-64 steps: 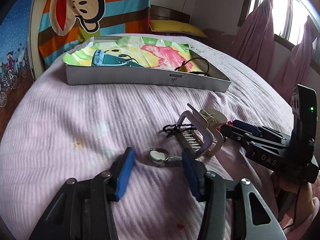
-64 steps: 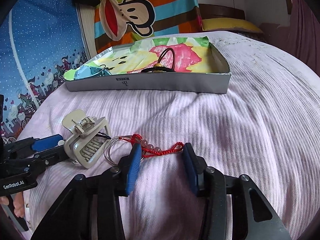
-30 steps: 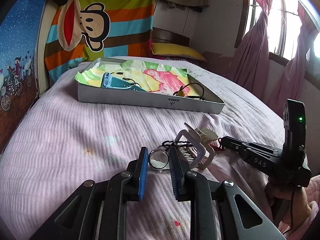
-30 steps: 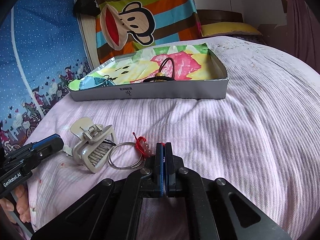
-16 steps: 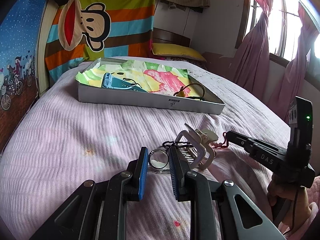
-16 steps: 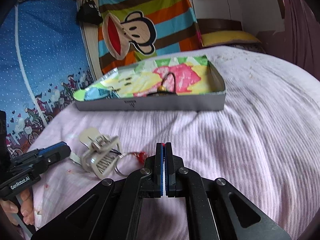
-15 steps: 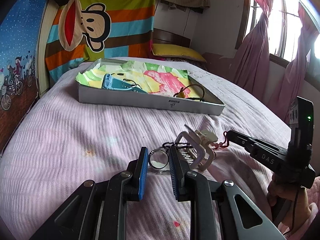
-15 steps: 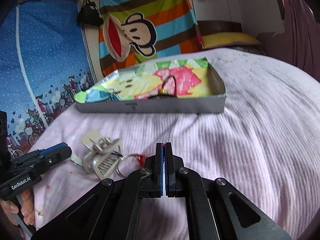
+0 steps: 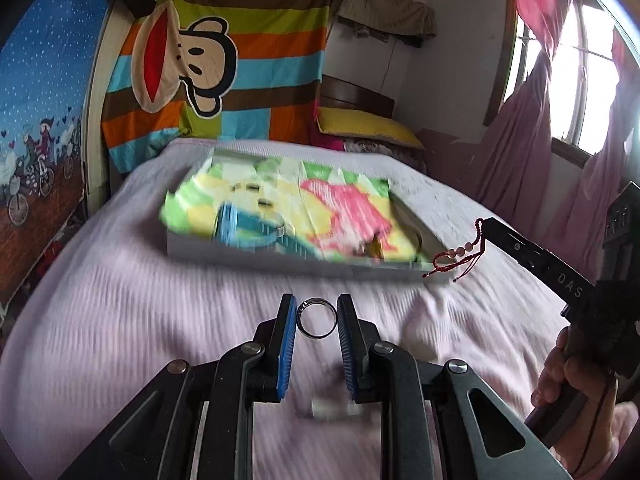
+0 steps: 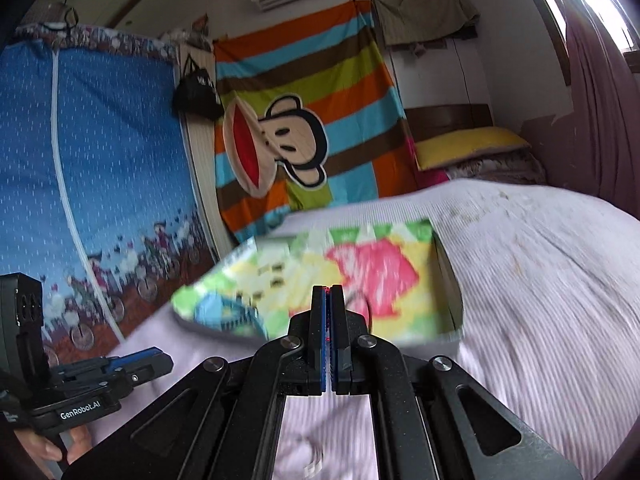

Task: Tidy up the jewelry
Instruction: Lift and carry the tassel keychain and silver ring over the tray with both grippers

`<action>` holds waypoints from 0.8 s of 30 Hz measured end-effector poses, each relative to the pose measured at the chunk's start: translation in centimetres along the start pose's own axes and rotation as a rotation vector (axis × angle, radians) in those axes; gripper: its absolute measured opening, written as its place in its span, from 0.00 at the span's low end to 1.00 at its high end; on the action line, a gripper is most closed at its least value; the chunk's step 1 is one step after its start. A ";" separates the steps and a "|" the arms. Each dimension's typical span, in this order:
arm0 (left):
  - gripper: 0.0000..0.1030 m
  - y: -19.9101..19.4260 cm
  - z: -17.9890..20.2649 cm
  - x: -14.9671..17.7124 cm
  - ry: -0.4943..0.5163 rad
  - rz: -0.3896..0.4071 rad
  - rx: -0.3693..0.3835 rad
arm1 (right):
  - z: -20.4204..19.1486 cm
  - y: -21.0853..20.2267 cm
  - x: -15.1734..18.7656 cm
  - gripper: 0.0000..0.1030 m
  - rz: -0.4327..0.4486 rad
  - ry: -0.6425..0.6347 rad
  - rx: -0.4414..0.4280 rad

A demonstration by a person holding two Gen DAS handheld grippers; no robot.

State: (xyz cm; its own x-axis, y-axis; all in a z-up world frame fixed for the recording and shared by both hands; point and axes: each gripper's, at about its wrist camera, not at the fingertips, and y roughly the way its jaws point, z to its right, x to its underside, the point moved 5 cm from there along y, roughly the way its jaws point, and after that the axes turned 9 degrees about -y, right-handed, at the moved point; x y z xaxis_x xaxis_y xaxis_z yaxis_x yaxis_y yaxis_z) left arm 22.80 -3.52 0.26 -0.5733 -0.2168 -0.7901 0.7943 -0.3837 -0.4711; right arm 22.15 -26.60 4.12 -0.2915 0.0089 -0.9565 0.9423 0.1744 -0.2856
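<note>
At frame centre my left gripper (image 9: 317,317) pinched the thin, stiff, slippery silver metal ring (image 9: 317,318) across its rim, while at right my right gripper (image 9: 486,222), fingers pressed together, dangled the limp, light red beaded cord bracelet (image 9: 460,255).

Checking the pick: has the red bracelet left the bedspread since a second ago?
Yes. The red bracelet now hangs from the right gripper, raised toward the tray.

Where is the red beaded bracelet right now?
In the left wrist view, the red beaded bracelet dangles from the right hand-held gripper, in the air near the tray's right front corner.
</note>
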 end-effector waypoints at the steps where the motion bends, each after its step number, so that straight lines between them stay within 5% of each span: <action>1: 0.19 0.5 0.2 -1.0 -0.002 0.006 0.002 | 0.0 0.3 -0.4 0.02 0.006 0.001 -0.004; 10: 0.19 7.7 1.1 -5.5 -0.007 -0.062 -0.018 | 0.9 6.2 0.2 0.02 -0.053 0.012 -0.022; 24: 0.19 12.9 1.3 -4.0 0.034 -0.171 -0.104 | 2.2 10.1 3.7 0.02 -0.182 0.049 -0.022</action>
State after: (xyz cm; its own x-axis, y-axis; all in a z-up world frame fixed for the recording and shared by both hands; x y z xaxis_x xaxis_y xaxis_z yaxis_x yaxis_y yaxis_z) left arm 35.11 -8.74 -2.15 -0.6959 -0.1251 -0.7072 0.7035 -0.3169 -0.6361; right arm 30.98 -26.99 -2.49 -0.4649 0.0236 -0.8850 0.8697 0.1991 -0.4516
